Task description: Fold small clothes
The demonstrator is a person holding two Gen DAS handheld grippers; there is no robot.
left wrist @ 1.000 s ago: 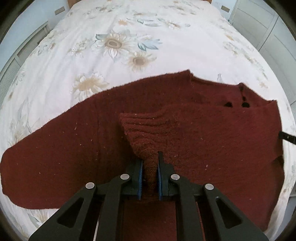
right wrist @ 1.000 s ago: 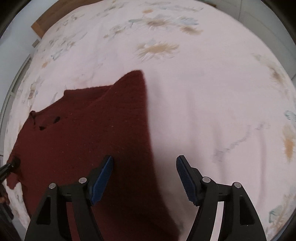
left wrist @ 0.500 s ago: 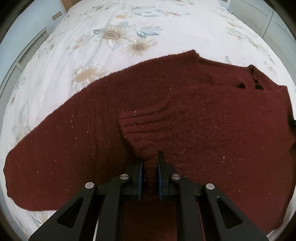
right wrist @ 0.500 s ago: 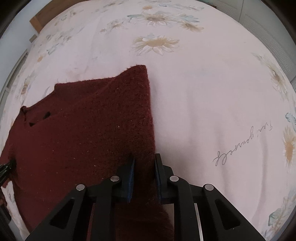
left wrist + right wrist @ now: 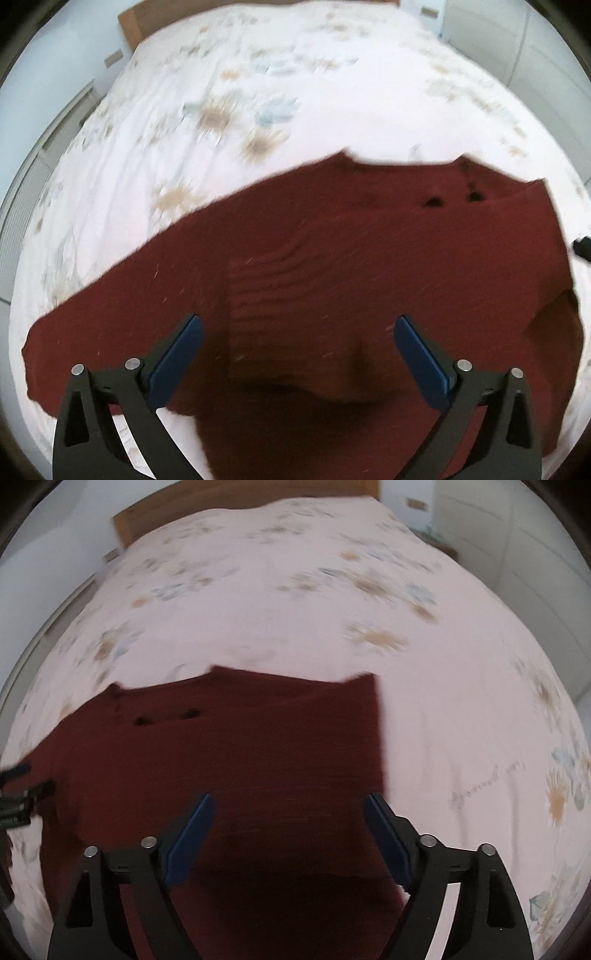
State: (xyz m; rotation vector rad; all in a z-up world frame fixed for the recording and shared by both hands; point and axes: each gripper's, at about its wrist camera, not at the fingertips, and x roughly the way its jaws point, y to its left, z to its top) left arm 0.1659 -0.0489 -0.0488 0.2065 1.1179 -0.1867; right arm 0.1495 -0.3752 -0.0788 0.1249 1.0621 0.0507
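A dark red knitted sweater (image 5: pixel 369 258) lies flat on the bed, with a ribbed sleeve cuff (image 5: pixel 266 284) folded over its body and two small dark buttonholes near the neckline (image 5: pixel 432 201). My left gripper (image 5: pixel 295 332) hovers over the cuff. Its jaws are opening wide and the blue pads touch nothing. In the right wrist view the sweater (image 5: pixel 229 746) shows a straight folded right edge. My right gripper (image 5: pixel 288 812) hangs above that edge, its jaws also opening with only cloth below them. The left gripper's tip (image 5: pixel 22 794) shows at the left edge.
The bed cover (image 5: pixel 258 92) is white with a daisy print and stretches far beyond the sweater. A wooden headboard (image 5: pixel 221 502) stands at the back. White wardrobe doors (image 5: pixel 517 554) run along the right side, a slatted panel (image 5: pixel 29 192) along the left.
Half a second ago both grippers were shut on sweater fabric, the left on the sleeve cuff, the right on the folded edge. Both have let go, opened wide and lifted away.
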